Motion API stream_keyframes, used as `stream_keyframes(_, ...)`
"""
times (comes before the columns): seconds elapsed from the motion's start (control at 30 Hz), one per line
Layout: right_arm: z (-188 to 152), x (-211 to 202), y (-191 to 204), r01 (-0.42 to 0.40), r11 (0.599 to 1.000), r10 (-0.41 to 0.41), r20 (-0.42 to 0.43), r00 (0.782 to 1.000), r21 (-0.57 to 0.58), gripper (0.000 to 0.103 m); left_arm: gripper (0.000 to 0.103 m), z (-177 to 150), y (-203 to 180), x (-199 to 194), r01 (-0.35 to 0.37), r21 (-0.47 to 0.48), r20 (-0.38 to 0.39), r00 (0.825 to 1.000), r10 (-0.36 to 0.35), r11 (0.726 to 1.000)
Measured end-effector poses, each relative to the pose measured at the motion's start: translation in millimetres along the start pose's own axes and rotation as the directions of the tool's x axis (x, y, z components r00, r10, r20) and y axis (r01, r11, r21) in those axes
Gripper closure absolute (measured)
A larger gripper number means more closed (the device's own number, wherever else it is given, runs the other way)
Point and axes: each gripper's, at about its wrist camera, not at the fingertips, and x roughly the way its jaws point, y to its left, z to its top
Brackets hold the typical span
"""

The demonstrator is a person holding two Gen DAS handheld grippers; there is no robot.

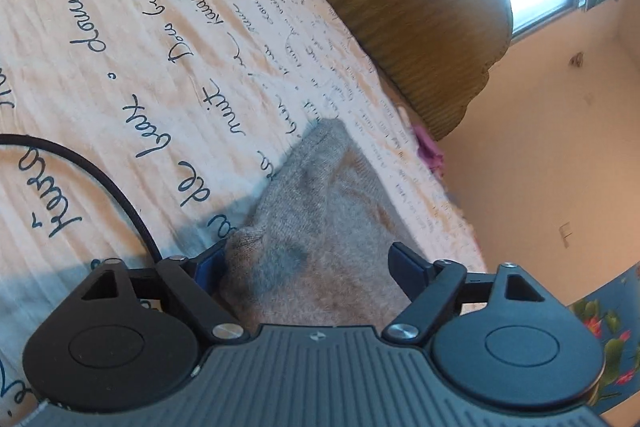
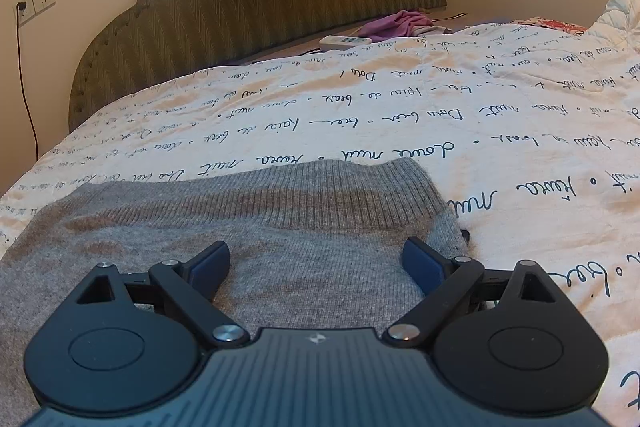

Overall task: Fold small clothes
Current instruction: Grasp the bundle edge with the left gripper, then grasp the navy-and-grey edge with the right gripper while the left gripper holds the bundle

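Meanwhile, a grey knit sweater [image 2: 248, 227] lies flat on the bed's quilt [image 2: 440, 99]. Both the left gripper [image 1: 308, 259] and right gripper [image 2: 316, 263] hover over it, jaws spread and holding nothing. Folding seems barely begun; next comes pinching an edge.

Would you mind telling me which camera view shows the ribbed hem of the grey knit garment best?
The right wrist view: the ribbed hem of the grey knit garment runs in full across the frame on the bedspread. The left wrist view shows only a bunched, tilted part of the garment, its ribbing unclear.
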Motion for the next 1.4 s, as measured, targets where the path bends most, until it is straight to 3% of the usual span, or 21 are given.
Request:
stream_keyframes(0.13,0.4,0.0,-0.8,-0.004,1.0,0.004,0.001,1.0,0.005,0.009,0.029,-9.0,-4.2,2.8,-0.037,0.065,0.017,0.999,0.035,0.997)
stream_keyframes(0.2,0.4,-0.1,-1.1,-0.006,1.0,0.006,0.001,1.0,0.007,0.009,0.039,-11.2,-3.6,3.4,-0.044,0.068,0.02,0.999,0.043,0.997)
stream_keyframes(0.27,0.4,0.0,-1.1,-0.007,1.0,0.007,0.001,1.0,0.007,0.008,0.061,-10.8,-1.5,7.0,-0.064,0.06,0.004,0.998,0.064,0.996)
stream_keyframes(0.43,0.1,-0.2,-1.1,-0.008,1.0,0.008,0.002,1.0,0.01,0.008,0.063,-8.7,-6.3,8.3,-0.062,0.096,-0.026,0.998,0.065,0.993)
stream_keyframes(0.57,0.1,-0.3,-1.3,-0.008,1.0,0.008,0.002,1.0,0.01,0.008,0.094,-13.2,-20.6,4.6,-0.118,0.184,0.032,0.993,0.114,0.976)
stream_keyframes(0.6,0.2,-0.3,-1.3,-0.008,1.0,0.008,0.002,1.0,0.01,0.008,0.094,-14.4,-23.8,3.0,-0.112,0.197,0.042,0.994,0.106,0.974)
stream_keyframes(0.7,0.4,-0.2,-1.0,-0.005,1.0,0.005,0.001,1.0,0.008,0.008,0.094,-19.9,-41.9,-1.0,-0.125,0.293,0.064,0.992,0.111,0.948)
stream_keyframes(0.83,11.5,-3.7,8.8,0.015,1.0,-0.015,-0.039,0.999,-0.012,0.008,0.094,-35.7,-73.4,-4.6,-0.119,0.449,0.092,0.992,0.087,0.886)
stream_keyframes(0.9,25.6,-10.0,22.8,-0.075,0.997,0.076,-0.077,0.994,0.013,0.007,0.094,-47.2,-88.7,-4.4,-0.094,0.515,0.095,0.994,0.053,0.852)
stream_keyframes(0.97,40.9,-8.7,44.1,-0.246,0.967,0.253,-0.149,0.956,0.062,0.007,0.094,-64.5,-102.7,-1.2,-0.084,0.593,0.101,0.994,0.03,0.8)
stream_keyframes(1.03,54.1,5.8,73.1,-0.417,0.896,0.443,-0.259,0.859,0.15,0.008,0.094,-79.8,-111.6,4.8,-0.063,0.644,0.085,0.996,0.01,0.762)
stream_keyframes(1.07,58.3,17.4,89.3,-0.482,0.855,0.518,-0.315,0.795,0.19,0.008,0.094,-86.6,-114.6,8.9,-0.063,0.67,0.081,0.997,0.011,0.74)
stream_keyframes(1.1,62.3,28.5,105.2,-0.512,0.832,0.554,-0.357,0.752,0.212,0.008,0.094,-93.0,-117.2,12.6,-0.07,0.699,0.083,0.996,0.016,0.712)
stream_keyframes(1.13,66.5,38.2,120.7,-0.521,0.829,0.557,-0.393,0.732,0.204,0.008,0.094,-99.9,-119.5,16.3,-0.076,0.728,0.084,0.996,0.021,0.681)
stream_keyframes(1.2,74.6,53.0,153.4,-0.528,0.839,0.525,-0.444,0.726,0.128,0.008,0.094,-106.8,-119.4,20.8,-0.08,0.749,0.085,0.996,0.024,0.658)
stream_keyframes(1.3,77.7,76.7,189.8,-0.523,0.851,0.47,-0.531,0.705,0.06,0.008,0.094,-109.0,-116.8,24.2,-0.064,0.751,0.069,0.997,0.018,0.658)
stream_keyframes(1.4,73.2,96.4,208.3,-0.488,0.872,0.38,-0.582,0.719,-0.034,0.009,0.094,-106.6,-112.6,25.2,-0.047,0.75,0.056,0.998,0.007,0.659)
